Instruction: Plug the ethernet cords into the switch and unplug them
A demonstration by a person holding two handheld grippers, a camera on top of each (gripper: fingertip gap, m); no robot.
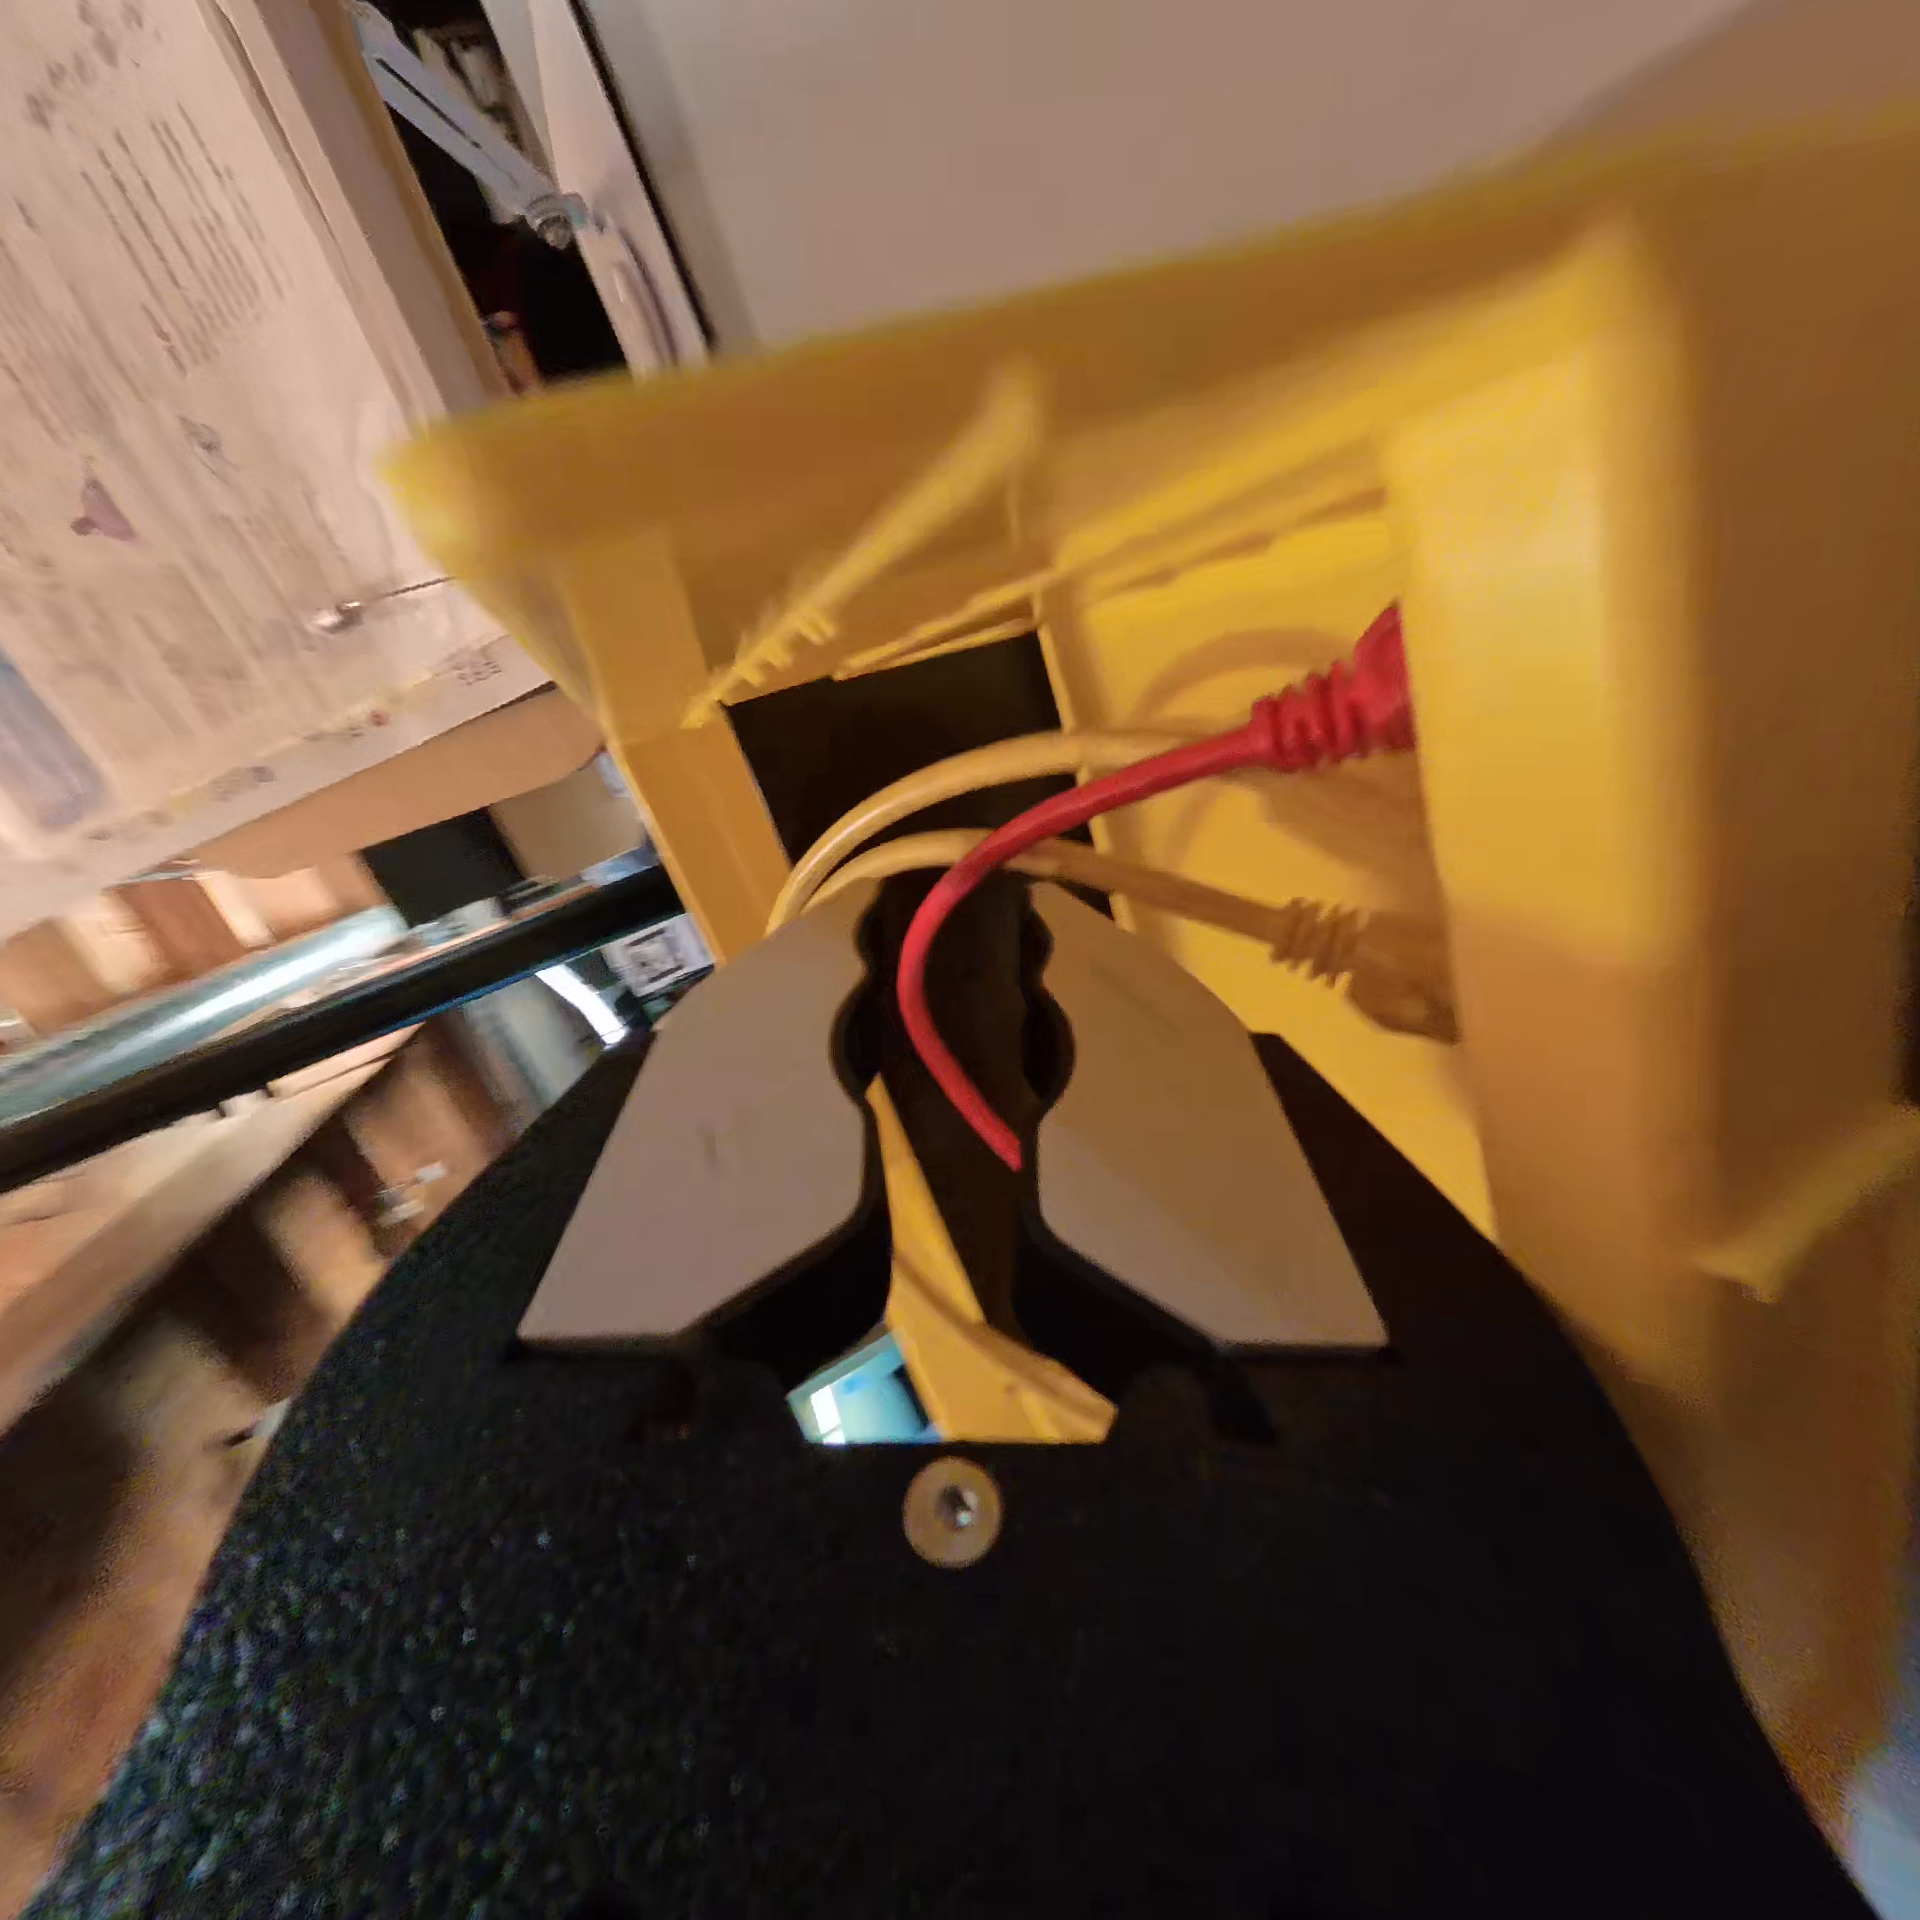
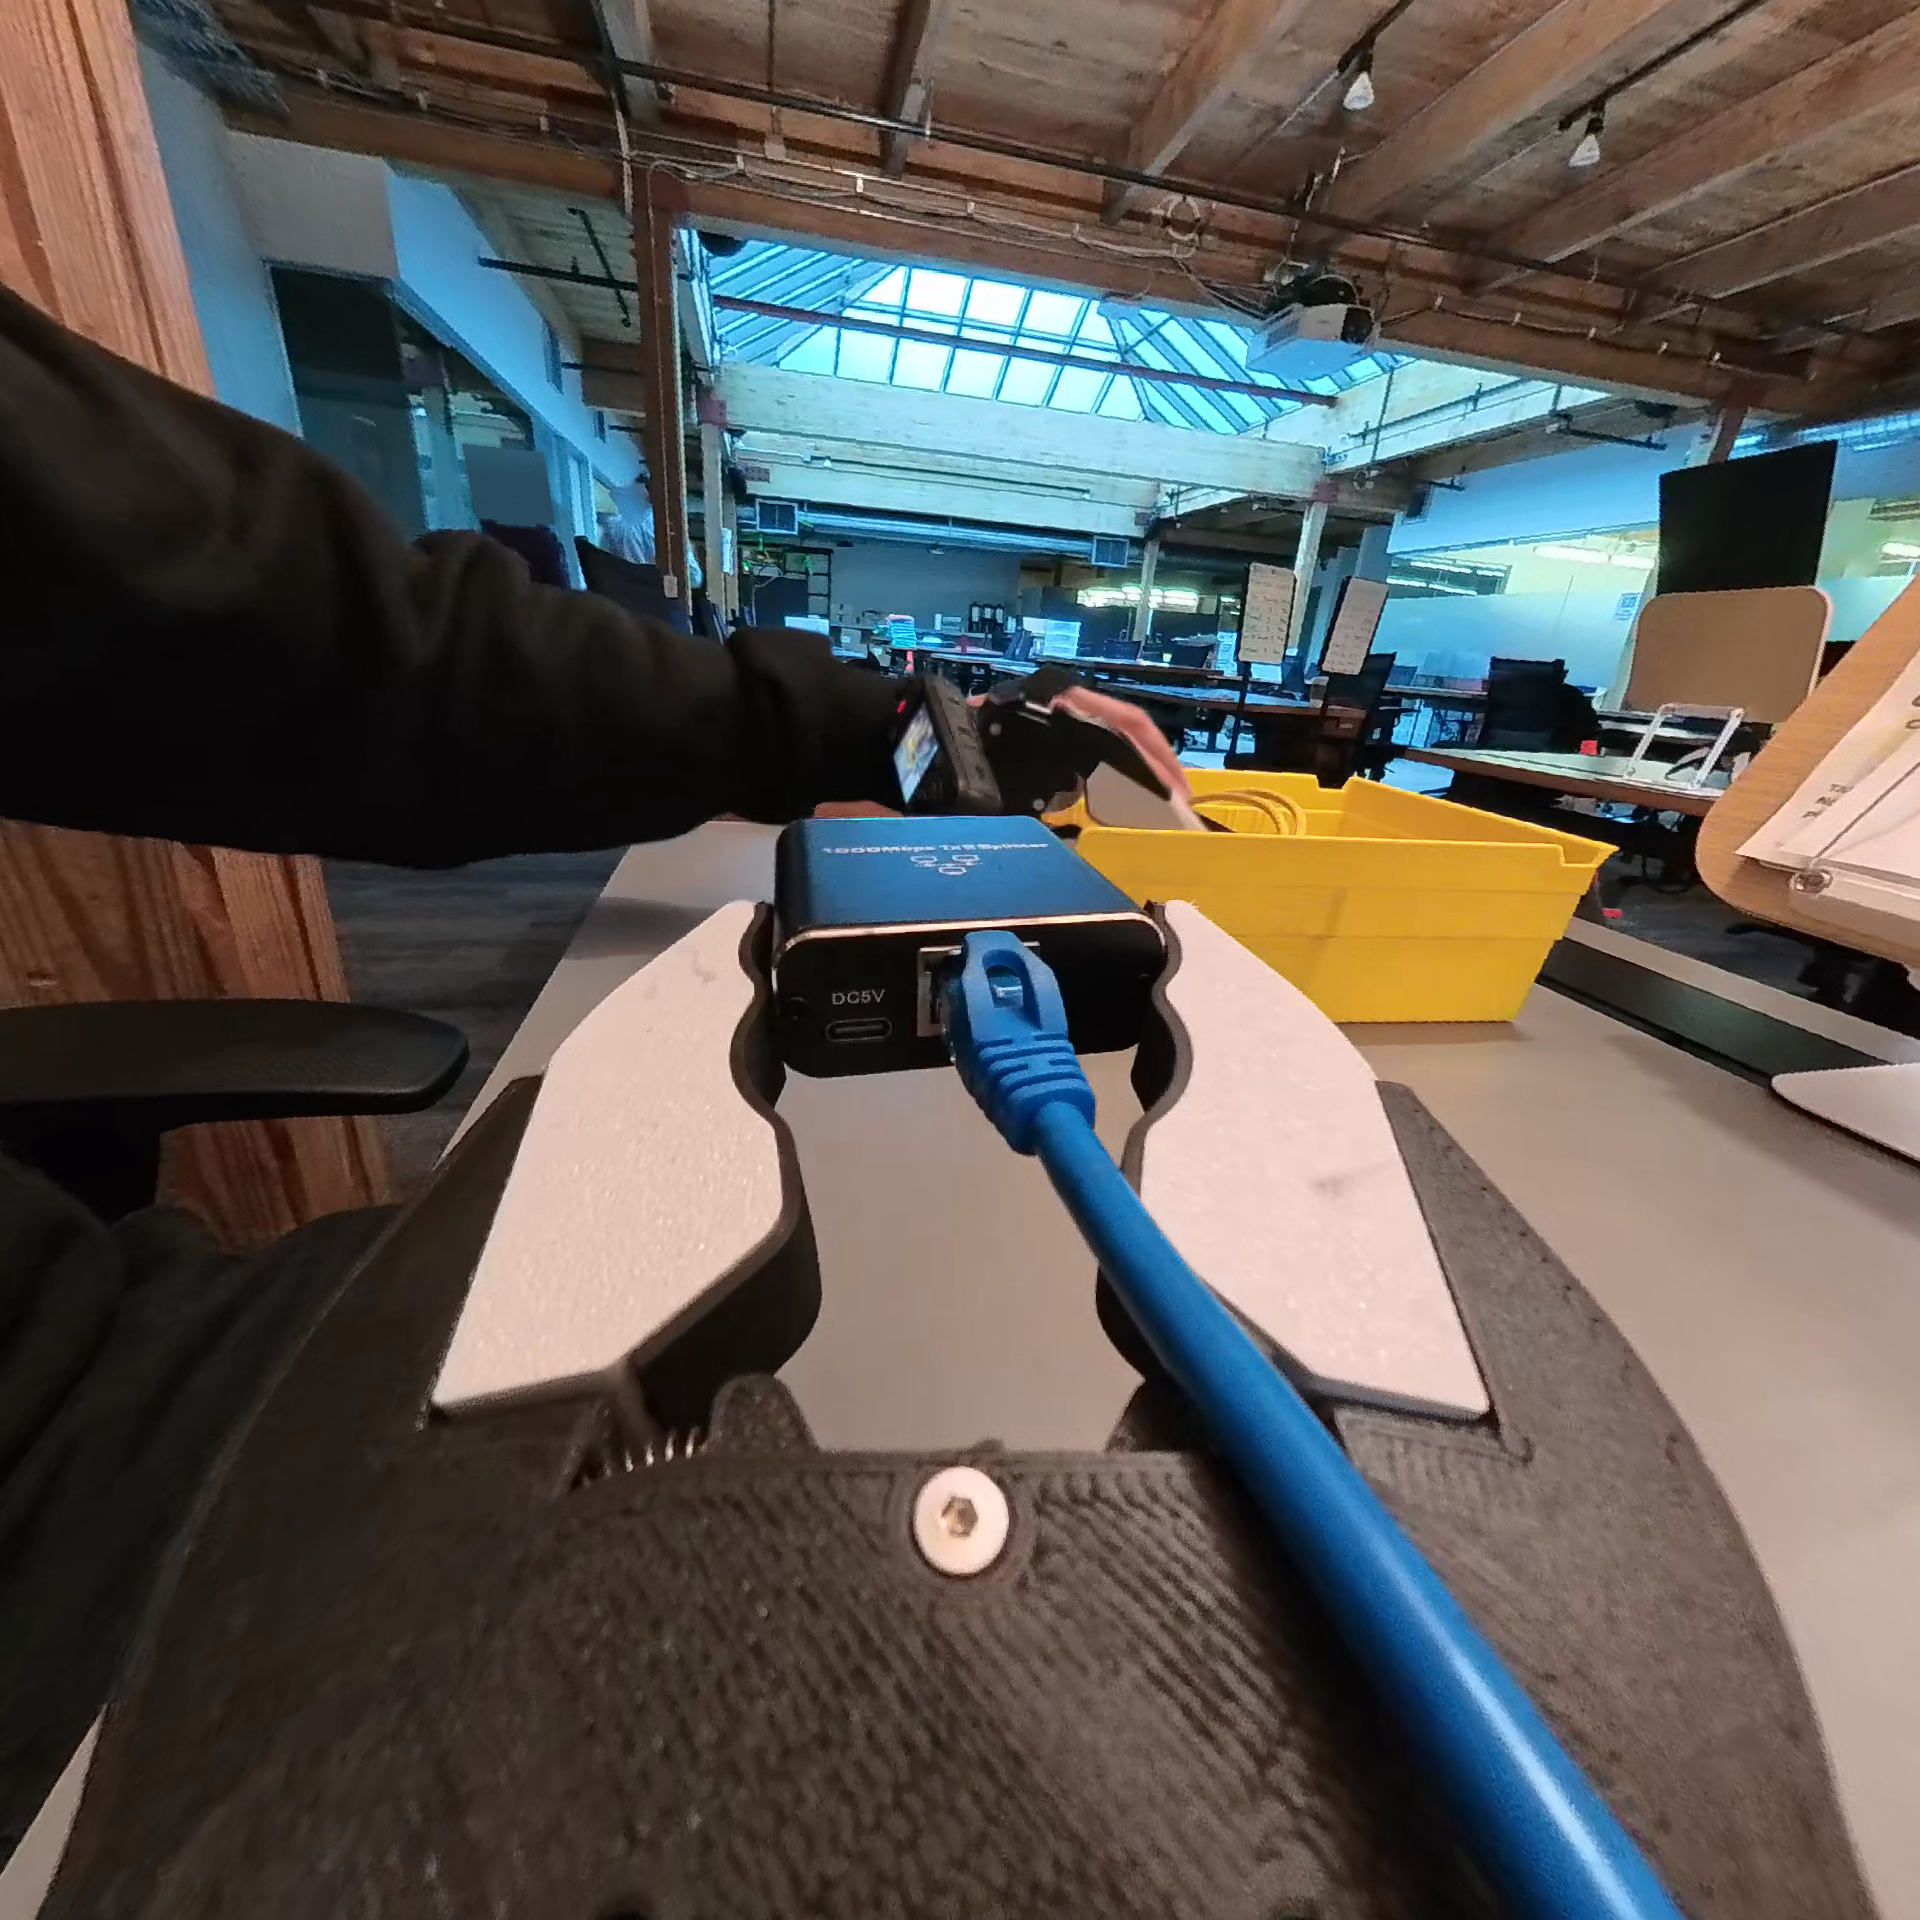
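Observation:
My right gripper [image 2: 961,925] is shut on the near end of the dark blue switch [image 2: 935,883], one finger on each side, on the grey table [image 2: 1662,1195]. A blue ethernet cord [image 2: 1195,1299] is plugged into the switch's near port and runs back over my gripper. My left gripper [image 1: 940,935] reaches into the yellow bin [image 1: 1558,520]. Its fingers stand close together around a red cord [image 1: 1143,774], whose plug end [image 1: 1340,707] lies in the bin. Yellow cords [image 1: 1299,935] lie beside it. The left wrist view is blurred. The left gripper also shows in the right wrist view [image 2: 1132,800], over the bin [image 2: 1351,894].
A person's black sleeve [image 2: 364,675] crosses above the table behind the switch. A black chair armrest [image 2: 260,1049] and a wooden post [image 2: 104,208] stand to the left. A board with papers [image 2: 1829,769] and a white base [image 2: 1860,1101] sit at the right. A cardboard box [image 1: 208,468] is near the bin.

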